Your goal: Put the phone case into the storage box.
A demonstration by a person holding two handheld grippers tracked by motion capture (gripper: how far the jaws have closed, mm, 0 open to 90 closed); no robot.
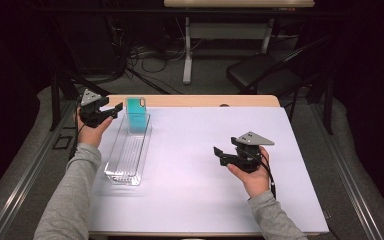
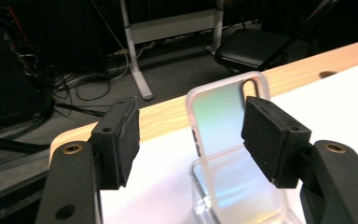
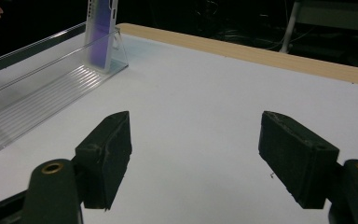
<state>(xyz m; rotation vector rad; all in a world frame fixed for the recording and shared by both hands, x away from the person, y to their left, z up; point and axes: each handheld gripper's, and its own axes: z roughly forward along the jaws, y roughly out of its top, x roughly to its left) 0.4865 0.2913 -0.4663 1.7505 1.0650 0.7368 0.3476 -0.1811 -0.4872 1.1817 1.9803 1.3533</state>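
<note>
A teal phone case (image 1: 136, 115) stands upright, leaning in the far end of a clear plastic tray (image 1: 125, 162) on the white table top. My left gripper (image 1: 116, 111) hovers just left of the case, open; in the left gripper view the case (image 2: 219, 140) sits beyond the spread jaws of the left gripper (image 2: 196, 135), untouched as far as I can see. My right gripper (image 1: 219, 155) is held open over the bare table at the right. The right gripper (image 3: 196, 154) points toward the tray (image 3: 37, 102) and the case (image 3: 100, 32) far off.
The white mat (image 1: 205, 185) covers a wooden table whose far edge (image 1: 205, 100) shows as a tan strip. Behind the table are a black chair (image 1: 260, 72), a desk frame (image 1: 187, 60) and floor cables. A hand and grey sleeve (image 1: 75, 190) hold each gripper.
</note>
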